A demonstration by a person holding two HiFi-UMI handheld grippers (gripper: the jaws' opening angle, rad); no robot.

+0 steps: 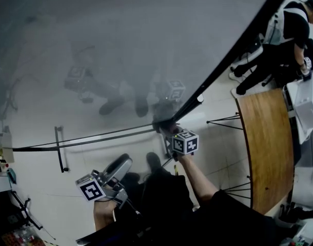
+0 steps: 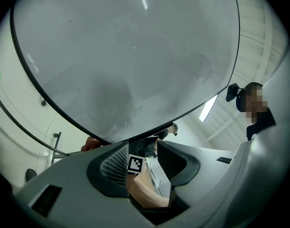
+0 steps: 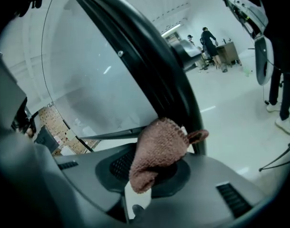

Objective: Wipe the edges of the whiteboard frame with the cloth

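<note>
The brown knitted cloth (image 3: pixel 159 151) is clamped between the jaws of the right gripper (image 3: pixel 153 164). It is bunched over their tips, and one end hangs toward 6 o'clock. Its top is laid against the black frame (image 3: pixel 154 65), which runs off toward 11 o'clock in the right gripper view. In the head view, that gripper is seen at the lower corner of the whiteboard (image 1: pixel 120 45). The left gripper (image 2: pixel 142 152) is held low at 7 o'clock, apart from the board. Its jaws are parted, and nothing is held between them.
</note>
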